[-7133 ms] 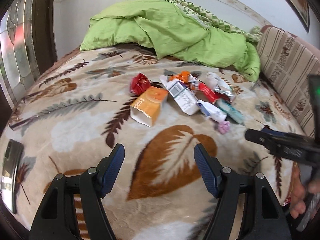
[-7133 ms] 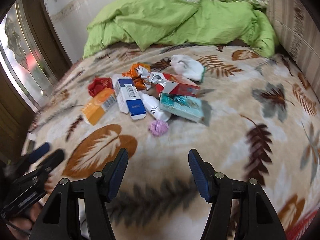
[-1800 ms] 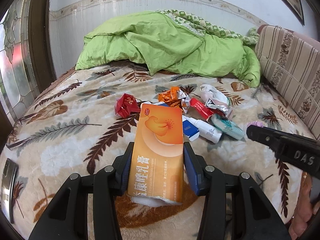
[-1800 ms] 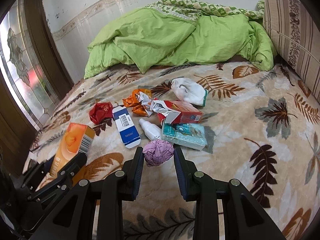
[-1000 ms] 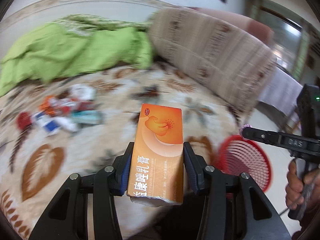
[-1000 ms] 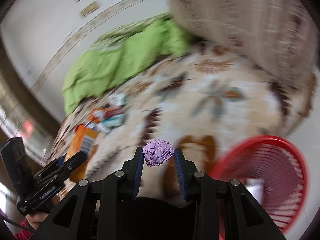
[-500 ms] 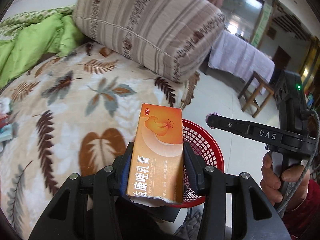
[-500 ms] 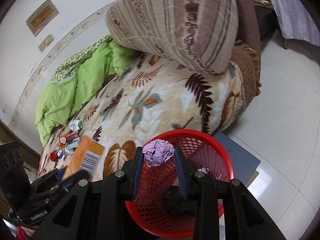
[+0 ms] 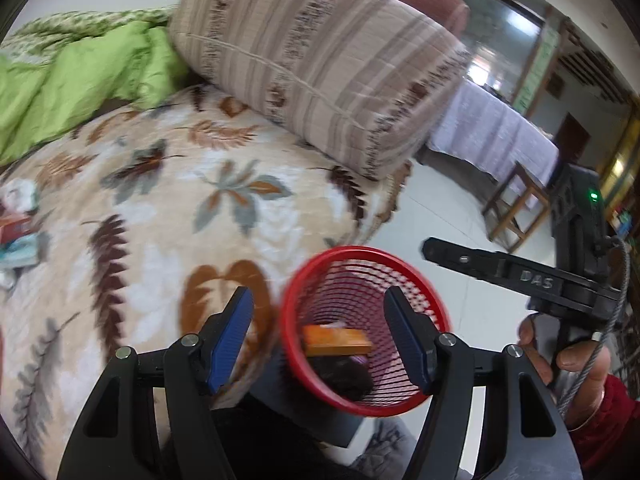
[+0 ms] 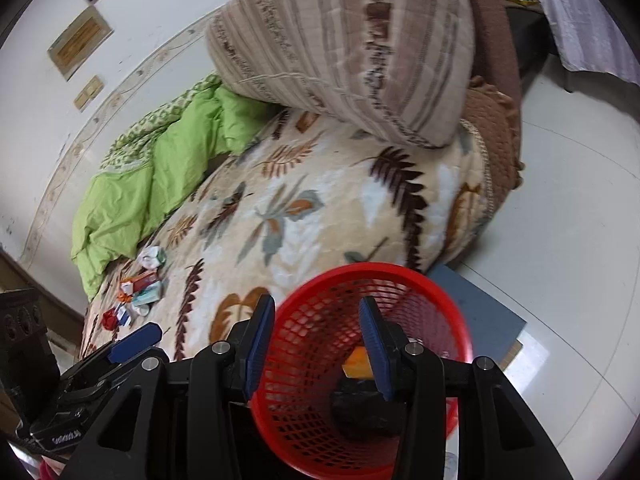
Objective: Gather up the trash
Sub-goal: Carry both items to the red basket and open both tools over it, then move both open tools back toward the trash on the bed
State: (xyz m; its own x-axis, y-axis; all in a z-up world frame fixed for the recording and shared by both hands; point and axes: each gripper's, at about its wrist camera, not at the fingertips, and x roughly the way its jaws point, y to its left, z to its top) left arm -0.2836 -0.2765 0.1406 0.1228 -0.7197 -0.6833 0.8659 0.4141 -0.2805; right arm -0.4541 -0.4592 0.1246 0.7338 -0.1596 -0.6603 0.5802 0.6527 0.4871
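Both claws, left claw [image 9: 316, 338] and right claw [image 10: 316, 342], are opening empty over the red basket [image 9: 404, 264]; the remaining wrappers [image 10: 140, 292] look light and crushable, best pinched mid-body.

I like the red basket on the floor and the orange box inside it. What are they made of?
The red basket looks like moulded plastic: a shiny, smooth rim and walls of open lattice you can see through. The orange box lying inside looks like thin printed cardboard, with flat faces and straight edges, though it is blurry here, so that is a guess.
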